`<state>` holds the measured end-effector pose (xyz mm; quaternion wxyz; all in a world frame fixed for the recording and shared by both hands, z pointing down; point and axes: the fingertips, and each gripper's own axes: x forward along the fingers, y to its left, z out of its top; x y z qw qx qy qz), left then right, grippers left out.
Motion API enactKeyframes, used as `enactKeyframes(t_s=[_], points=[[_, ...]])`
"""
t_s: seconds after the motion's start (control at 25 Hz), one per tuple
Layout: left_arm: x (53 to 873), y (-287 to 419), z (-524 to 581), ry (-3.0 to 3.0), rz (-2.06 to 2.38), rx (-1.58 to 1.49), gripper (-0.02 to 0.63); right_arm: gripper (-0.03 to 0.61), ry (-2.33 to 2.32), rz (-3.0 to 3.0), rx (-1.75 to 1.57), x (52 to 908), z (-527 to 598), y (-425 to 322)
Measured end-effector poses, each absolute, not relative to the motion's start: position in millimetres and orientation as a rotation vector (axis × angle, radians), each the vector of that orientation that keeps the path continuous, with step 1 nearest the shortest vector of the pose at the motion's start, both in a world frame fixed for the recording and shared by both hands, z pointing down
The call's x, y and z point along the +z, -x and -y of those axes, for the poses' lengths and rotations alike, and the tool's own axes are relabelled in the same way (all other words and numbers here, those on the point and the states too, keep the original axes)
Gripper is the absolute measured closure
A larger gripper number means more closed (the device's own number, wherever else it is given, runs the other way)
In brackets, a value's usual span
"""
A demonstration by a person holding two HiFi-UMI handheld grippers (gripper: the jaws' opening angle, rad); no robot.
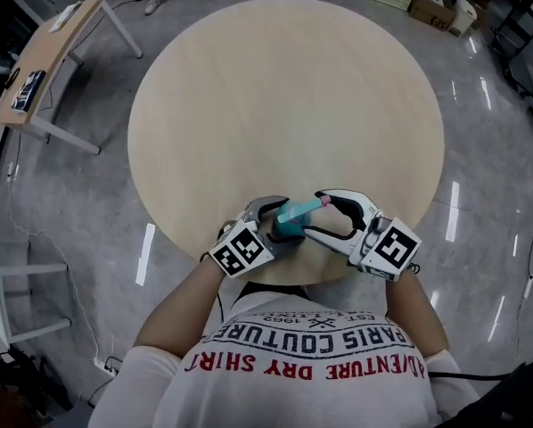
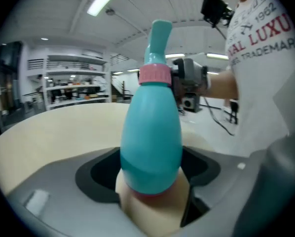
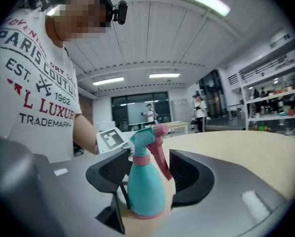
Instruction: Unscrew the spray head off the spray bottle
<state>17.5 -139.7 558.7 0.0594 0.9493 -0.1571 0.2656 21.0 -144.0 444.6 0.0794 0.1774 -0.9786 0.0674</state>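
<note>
Your left claw [image 2: 150, 172] clamps the bottle [image 2: 151, 127] at the near edge of the surface [image 1: 284, 105]; your right claw [image 3: 148, 169] stands wide around the head [image 3: 143, 138]; close on the pink collar [image 3: 140, 159], then twist without tilting.

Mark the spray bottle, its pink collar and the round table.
spray bottle [image 2: 151, 142]: left gripper view, on the teal body.
pink collar [image 2: 155, 75]: left gripper view, on the front of the ring.
round table [image 1: 284, 96]: head view, on the bare top.
</note>
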Motion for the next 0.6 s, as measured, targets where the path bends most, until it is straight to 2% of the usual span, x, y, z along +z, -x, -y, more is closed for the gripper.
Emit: enactKeyframes(t_s=[0.2, 0.36, 0.48, 0.6], points=[[559, -18, 173, -2.671, 0.966, 0.696, 0.241, 0.334, -0.761, 2.910, 0.228, 445, 158, -37], [560, -20, 176, -2.608, 1.087, 0.733, 0.241, 0.368, -0.805, 2.861, 0.218, 455, 161, -14], [557, -20, 176, -2.549, 1.162, 0.715, 0.241, 0.443, -0.902, 2.824, 0.192, 452, 169, -8], [556, -21, 176, -2.523, 1.197, 0.686, 0.241, 0.445, -0.890, 2.812, 0.149, 451, 168, -7]])
